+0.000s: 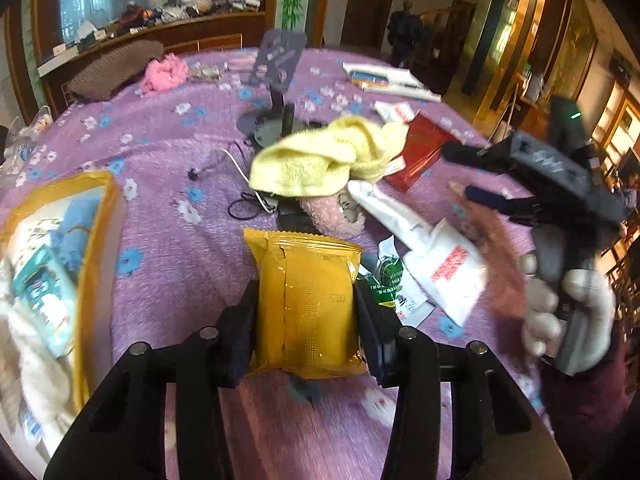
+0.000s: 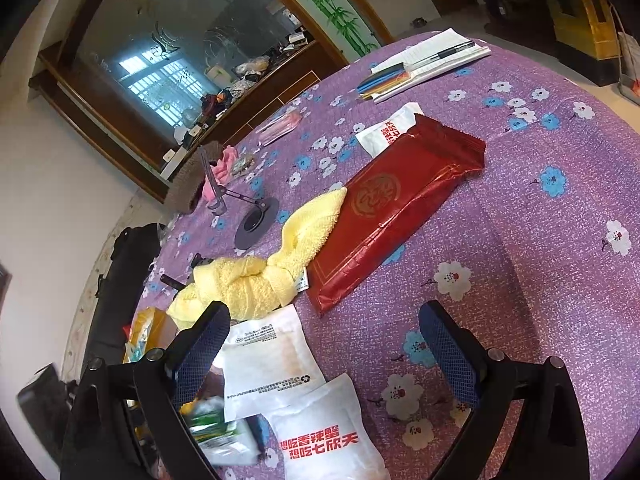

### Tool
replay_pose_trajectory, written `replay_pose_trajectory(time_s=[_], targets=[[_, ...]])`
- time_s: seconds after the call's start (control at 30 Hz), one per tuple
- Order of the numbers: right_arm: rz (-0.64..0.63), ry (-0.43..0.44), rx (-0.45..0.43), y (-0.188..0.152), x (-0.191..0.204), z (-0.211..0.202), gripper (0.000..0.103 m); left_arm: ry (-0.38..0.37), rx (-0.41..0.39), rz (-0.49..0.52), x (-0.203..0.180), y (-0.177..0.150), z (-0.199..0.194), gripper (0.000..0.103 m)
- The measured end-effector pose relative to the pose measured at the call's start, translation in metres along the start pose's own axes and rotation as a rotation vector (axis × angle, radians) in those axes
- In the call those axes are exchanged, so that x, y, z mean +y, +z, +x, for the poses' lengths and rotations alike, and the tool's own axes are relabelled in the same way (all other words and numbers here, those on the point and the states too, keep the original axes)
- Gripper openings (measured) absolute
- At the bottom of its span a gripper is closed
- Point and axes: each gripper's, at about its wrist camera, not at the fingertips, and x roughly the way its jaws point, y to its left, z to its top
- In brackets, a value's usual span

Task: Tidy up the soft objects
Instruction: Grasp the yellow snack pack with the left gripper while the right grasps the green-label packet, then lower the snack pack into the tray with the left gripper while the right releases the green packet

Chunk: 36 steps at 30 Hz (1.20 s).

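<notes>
My left gripper (image 1: 306,300) is shut on a yellow foil packet (image 1: 308,304), held above the purple flowered tablecloth (image 1: 168,240). A yellow-rimmed box (image 1: 86,240) with packets and white cloth inside stands at the left. A yellow towel (image 1: 320,156) lies in the middle, also in the right wrist view (image 2: 256,276). A pink fuzzy item (image 1: 332,212) lies under it. My right gripper (image 2: 324,348) is open above white packets (image 2: 272,360) and shows in the left view (image 1: 472,172) at the right, held by a gloved hand.
A red packet (image 2: 392,208) lies beside the towel. A green packet (image 1: 386,280), a black stand (image 1: 276,80), cables (image 1: 248,200), a brown knit hat (image 1: 116,68), a pink fluffy item (image 1: 166,72) and notebooks with pens (image 2: 424,64) lie on the table.
</notes>
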Motion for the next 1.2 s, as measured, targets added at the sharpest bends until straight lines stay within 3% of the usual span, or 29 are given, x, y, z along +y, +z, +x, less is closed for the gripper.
replay_pose_trajectory(time_s=[0.4, 0.43, 0.57, 0.67, 0.8, 1.0, 1.03, 1.1, 1.13, 1.2], targets=[[-0.053, -0.055, -0.010, -0.002, 0.005, -0.001, 0.097, -0.038, -0.132, -0.109, 0.020, -0.025, -0.070, 0.043], [-0.047, -0.028, 0.007, -0.006, 0.009, -0.005, 0.096, -0.037, -0.139, -0.117, 0.023, -0.027, -0.074, 0.043], [0.008, 0.290, 0.167, -0.040, 0.035, -0.021, 0.096, -0.032, -0.170, -0.130, 0.033, -0.033, -0.091, 0.043], [-0.035, 0.404, 0.259, -0.074, 0.066, -0.027, 0.096, -0.048, -0.189, -0.138, 0.036, -0.036, -0.096, 0.043], [-0.048, 0.507, 0.302, -0.099, 0.095, -0.031, 0.090, -0.057, -0.195, -0.149, 0.037, -0.044, -0.101, 0.043], [-0.105, 0.541, 0.346, -0.116, 0.131, -0.027, 0.057, -0.066, -0.203, -0.175, 0.045, -0.056, -0.112, 0.043], [-0.111, 0.544, 0.351, -0.118, 0.136, -0.026, 0.044, -0.069, -0.202, -0.181, 0.047, -0.058, -0.112, 0.043], [-0.117, 0.537, 0.337, -0.119, 0.142, -0.026, 0.034, -0.055, -0.198, -0.191, 0.051, -0.060, -0.113, 0.043], [-0.123, 0.526, 0.329, -0.119, 0.144, -0.026, 0.019, -0.048, -0.200, -0.205, 0.055, -0.062, -0.113, 0.043], [-0.116, 0.534, 0.316, -0.117, 0.145, -0.029, 0.012, -0.078, -0.198, -0.239, 0.065, -0.065, -0.114, 0.043]])
